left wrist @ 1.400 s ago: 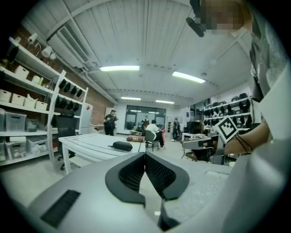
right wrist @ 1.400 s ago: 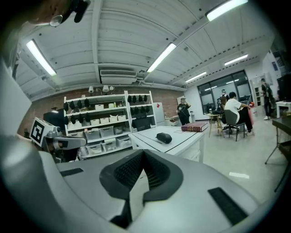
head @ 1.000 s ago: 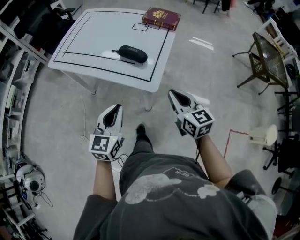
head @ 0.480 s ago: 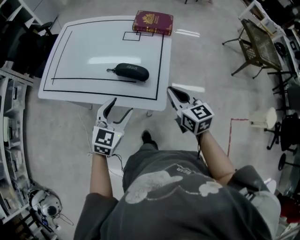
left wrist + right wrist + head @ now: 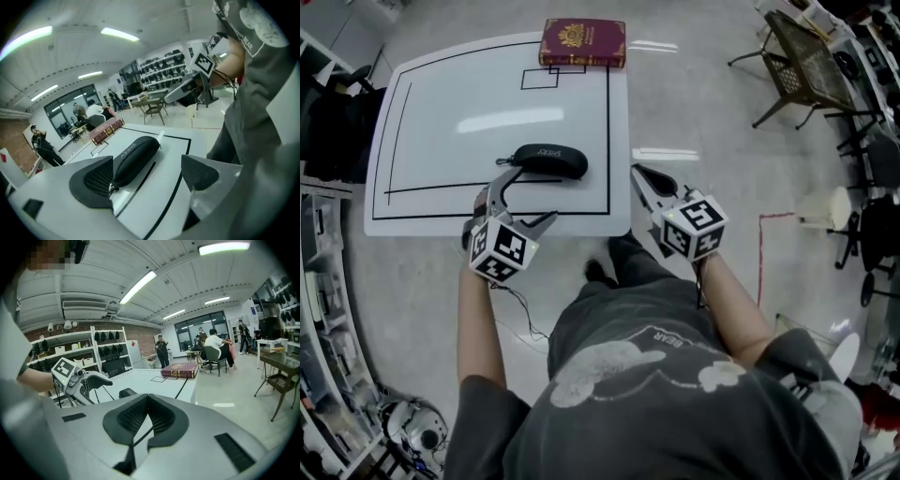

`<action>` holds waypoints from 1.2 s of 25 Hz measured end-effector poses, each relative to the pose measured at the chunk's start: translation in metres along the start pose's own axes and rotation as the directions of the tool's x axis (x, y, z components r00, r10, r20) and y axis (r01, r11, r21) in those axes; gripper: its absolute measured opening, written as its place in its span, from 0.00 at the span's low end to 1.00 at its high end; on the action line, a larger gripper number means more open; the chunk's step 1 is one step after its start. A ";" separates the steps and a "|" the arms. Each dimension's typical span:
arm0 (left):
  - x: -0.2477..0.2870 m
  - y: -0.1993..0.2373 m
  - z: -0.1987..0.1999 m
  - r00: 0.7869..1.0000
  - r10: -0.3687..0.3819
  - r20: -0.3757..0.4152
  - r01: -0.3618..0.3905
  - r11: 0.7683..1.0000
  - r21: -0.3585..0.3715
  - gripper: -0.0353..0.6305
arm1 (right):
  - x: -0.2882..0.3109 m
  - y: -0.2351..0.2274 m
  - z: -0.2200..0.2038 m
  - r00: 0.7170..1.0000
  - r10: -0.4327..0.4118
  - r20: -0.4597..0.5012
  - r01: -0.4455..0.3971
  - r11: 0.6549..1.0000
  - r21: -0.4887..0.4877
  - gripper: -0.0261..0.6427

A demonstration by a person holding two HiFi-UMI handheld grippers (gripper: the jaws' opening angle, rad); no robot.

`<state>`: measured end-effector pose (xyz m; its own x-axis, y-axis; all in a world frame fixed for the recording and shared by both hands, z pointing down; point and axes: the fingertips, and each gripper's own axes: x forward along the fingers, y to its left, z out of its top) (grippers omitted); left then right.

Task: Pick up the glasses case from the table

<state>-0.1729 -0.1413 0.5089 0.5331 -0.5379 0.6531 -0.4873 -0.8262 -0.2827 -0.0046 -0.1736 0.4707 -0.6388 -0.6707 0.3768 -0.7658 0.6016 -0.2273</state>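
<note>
Left claw (image 5: pixel 530 194) is over the near strip of the table (image 5: pixel 459 98), its jaws wide and opening, with nothing pressed between the pads. Its marker cube overhangs the table's near edge. Right claw (image 5: pixel 642 175) has its jaws together and empty. It hangs just off the table's right edge, near the front corner, above the floor (image 5: pixel 712 131).

Edges and clearance:
- A black border line (image 5: pixel 608 141) runs inside the table's rim. The left claw straddles its near run.
- Bare table surface lies to the left of and beyond the glasses case (image 5: pixel 548 161).
- A red book (image 5: pixel 584 43) lies at the far edge, well apart from the case.
- A chair (image 5: pixel 802 56) stands on the floor, well to the right of the table.

Position of the case:
- The case lies flat on the table, inside the border line, near the front.
- In the left gripper view, the case (image 5: pixel 136 157) stretches away from the left claw (image 5: pixel 147 161). Its near zipper end sits just beside one pad and is not gripped.
- The right claw is apart from the case, off to its right.
</note>
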 end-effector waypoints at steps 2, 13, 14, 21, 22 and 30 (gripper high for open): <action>0.012 0.006 -0.001 0.998 -0.034 -0.059 0.037 0.998 0.051 0.71 | 0.009 -0.010 0.002 1.000 0.003 0.003 -0.003 1.000 0.007 0.04; 0.072 0.038 -0.017 0.945 -0.144 -0.294 0.202 0.964 0.175 0.71 | 0.075 -0.063 0.028 0.995 0.103 -0.006 -0.103 0.994 0.034 0.04; 0.076 0.040 -0.018 0.939 -0.152 -0.310 0.214 0.961 0.176 0.71 | 0.080 -0.068 0.030 0.994 0.108 -0.008 -0.108 0.993 0.039 0.04; 0.096 0.038 -0.036 0.869 -0.229 -0.438 0.319 0.937 0.142 0.71 | 0.106 -0.084 0.032 0.986 0.157 -0.047 -0.155 0.987 0.047 0.04; 0.098 0.037 -0.038 0.858 -0.244 -0.453 0.337 0.932 0.135 0.71 | 0.109 -0.085 0.034 0.985 0.163 -0.050 -0.161 0.986 0.045 0.04; 0.101 0.032 -0.043 0.808 -0.312 -0.500 0.430 0.893 0.137 0.61 | 0.122 -0.089 0.039 0.978 0.200 -0.054 -0.198 0.979 0.041 0.04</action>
<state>-0.1644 -0.2149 0.5967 0.2372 -0.0930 0.9670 -0.1111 -0.9915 -0.0681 -0.0175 -0.3260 0.5023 -0.7744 -0.5121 0.3716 -0.6261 0.7046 -0.3338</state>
